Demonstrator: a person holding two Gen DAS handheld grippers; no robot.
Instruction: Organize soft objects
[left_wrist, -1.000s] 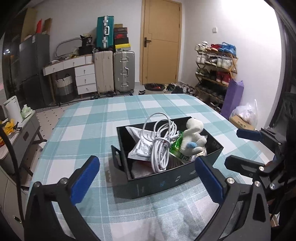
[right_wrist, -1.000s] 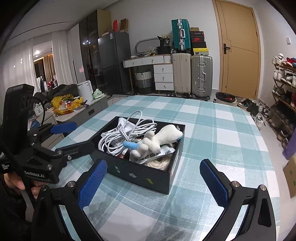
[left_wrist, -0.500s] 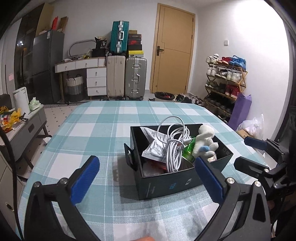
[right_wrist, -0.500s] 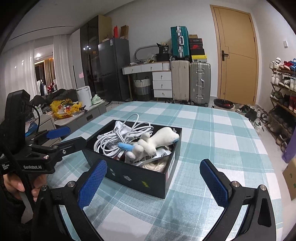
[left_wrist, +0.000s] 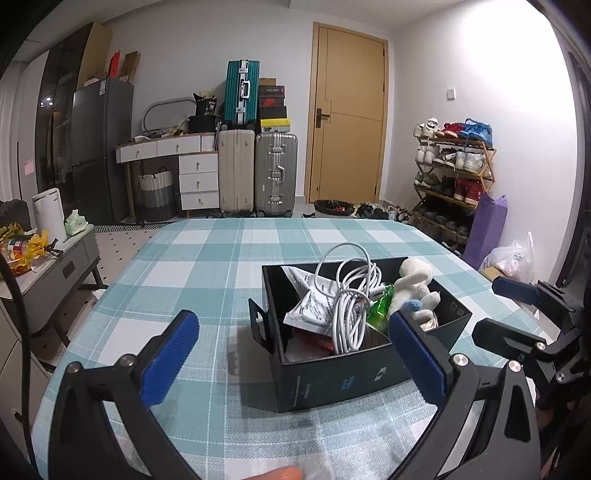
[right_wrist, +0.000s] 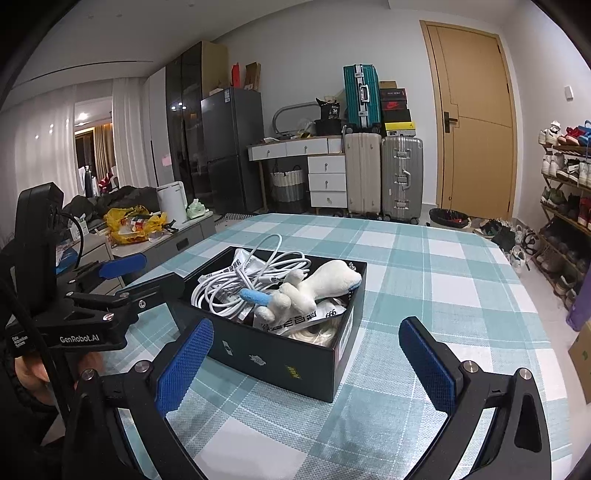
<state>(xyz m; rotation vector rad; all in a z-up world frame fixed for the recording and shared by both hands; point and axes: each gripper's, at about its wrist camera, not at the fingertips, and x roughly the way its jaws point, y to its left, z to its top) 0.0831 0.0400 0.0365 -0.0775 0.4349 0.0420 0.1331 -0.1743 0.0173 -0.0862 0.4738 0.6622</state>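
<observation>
Box (right_wrist: 280, 347) of dark card sits on the checked tablecloth (right_wrist: 436, 266), ahead of both grippers and between them, holding a white plush toy (right_wrist: 317, 286), a coiled white cable (right_wrist: 236, 286) and packets. Right gripper (right_wrist: 306, 363) and left gripper (left_wrist: 291, 356) are each spread wide and hold nothing. In the right wrist view the toy's long axis runs from near-left to far-right, and the right gripper appears nearer to it.
</observation>
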